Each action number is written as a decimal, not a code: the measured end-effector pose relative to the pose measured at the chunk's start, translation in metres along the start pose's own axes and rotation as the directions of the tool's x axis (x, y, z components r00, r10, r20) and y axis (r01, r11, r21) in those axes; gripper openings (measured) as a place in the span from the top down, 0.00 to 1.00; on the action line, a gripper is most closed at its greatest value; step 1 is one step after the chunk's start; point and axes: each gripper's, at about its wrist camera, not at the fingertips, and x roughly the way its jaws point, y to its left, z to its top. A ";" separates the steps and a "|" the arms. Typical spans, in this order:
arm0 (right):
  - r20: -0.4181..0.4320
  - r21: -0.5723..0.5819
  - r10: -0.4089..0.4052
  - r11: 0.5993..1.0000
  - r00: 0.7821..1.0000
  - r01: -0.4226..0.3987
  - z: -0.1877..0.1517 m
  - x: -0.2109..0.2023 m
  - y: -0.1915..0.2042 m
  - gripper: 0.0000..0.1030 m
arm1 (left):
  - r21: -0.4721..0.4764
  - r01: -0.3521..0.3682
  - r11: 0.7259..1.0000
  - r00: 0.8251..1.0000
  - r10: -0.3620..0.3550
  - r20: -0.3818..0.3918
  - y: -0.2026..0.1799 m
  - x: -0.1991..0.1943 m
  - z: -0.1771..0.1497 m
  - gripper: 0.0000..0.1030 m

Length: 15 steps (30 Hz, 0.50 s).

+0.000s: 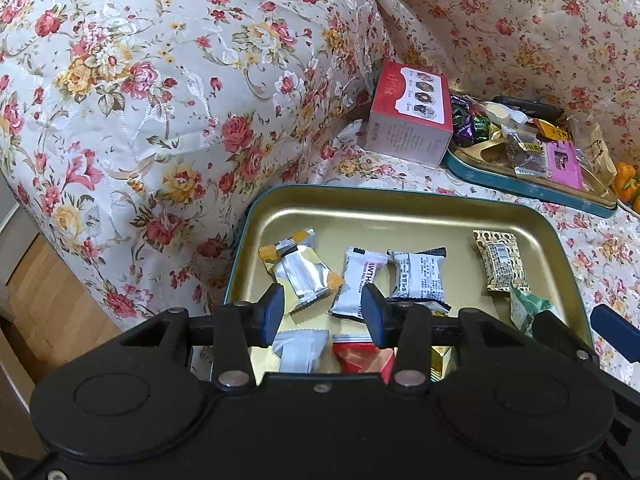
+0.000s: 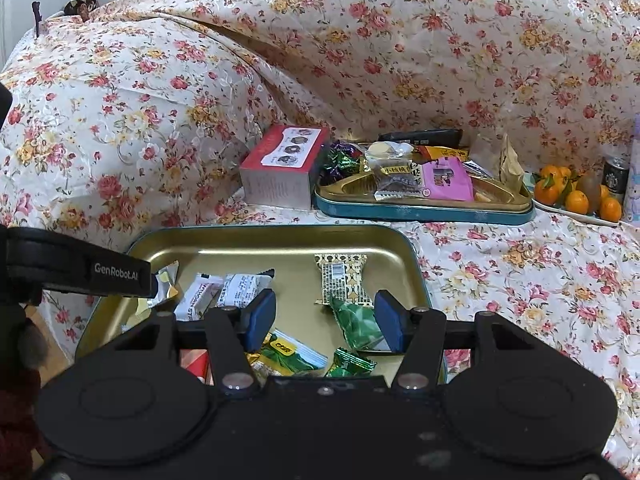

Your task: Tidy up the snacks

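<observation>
A gold tin tray (image 1: 360, 212) (image 2: 280, 240) with a teal rim lies on the floral cloth and holds several wrapped snacks. My left gripper (image 1: 322, 312) is open and empty just above a white packet (image 1: 354, 288), beside a silver-yellow packet (image 1: 300, 270). My right gripper (image 2: 325, 322) is open and empty over the tray's right part, above a green packet (image 2: 358, 322). A gold patterned packet (image 1: 500, 260) (image 2: 342, 278) lies further back. The right gripper's blue tip shows in the left wrist view (image 1: 616, 330).
A second teal tin (image 2: 424, 208) (image 1: 532, 190) heaped with snacks sits behind, with a red box (image 2: 282, 168) (image 1: 408, 118) to its left. A plate of oranges (image 2: 576, 196) and a can (image 2: 616, 174) stand far right. Cushions rise behind. Floor (image 1: 48, 292) drops off left.
</observation>
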 end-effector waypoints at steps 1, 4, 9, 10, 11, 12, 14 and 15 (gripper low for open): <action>-0.001 0.001 -0.001 1.000 1.000 0.001 0.000 0.000 0.000 0.44 | 0.002 0.001 1.000 1.000 -0.001 0.000 0.000 0.000 0.000 0.50; -0.003 0.000 -0.001 1.000 1.000 0.001 0.000 -0.001 0.000 0.44 | 0.004 0.004 1.000 1.000 -0.004 -0.002 -0.001 0.000 0.000 0.50; -0.004 -0.001 -0.004 1.000 1.000 0.004 0.001 -0.002 0.000 0.44 | 0.003 0.006 1.000 1.000 -0.006 -0.004 -0.001 0.000 0.000 0.50; -0.004 0.000 -0.004 1.000 1.000 0.004 0.001 -0.002 0.000 0.44 | 0.003 0.006 1.000 1.000 -0.006 -0.004 -0.001 0.000 0.001 0.50; -0.004 0.000 -0.004 1.000 1.000 0.004 0.001 -0.002 0.000 0.44 | 0.003 0.006 1.000 1.000 -0.006 -0.003 0.000 0.000 0.000 0.50; -0.004 -0.001 -0.005 1.000 1.000 0.005 0.001 -0.002 0.000 0.44 | 0.003 0.007 1.000 1.000 -0.007 -0.002 0.000 0.000 0.000 0.50; -0.002 -0.001 -0.005 1.000 1.000 0.005 0.001 -0.003 0.000 0.44 | 0.008 0.012 1.000 1.000 -0.012 0.000 -0.001 -0.001 0.001 0.50; -0.002 -0.001 -0.005 1.000 1.000 0.005 0.001 -0.003 0.000 0.44 | 0.012 0.016 1.000 1.000 -0.016 0.000 -0.001 -0.001 0.001 0.50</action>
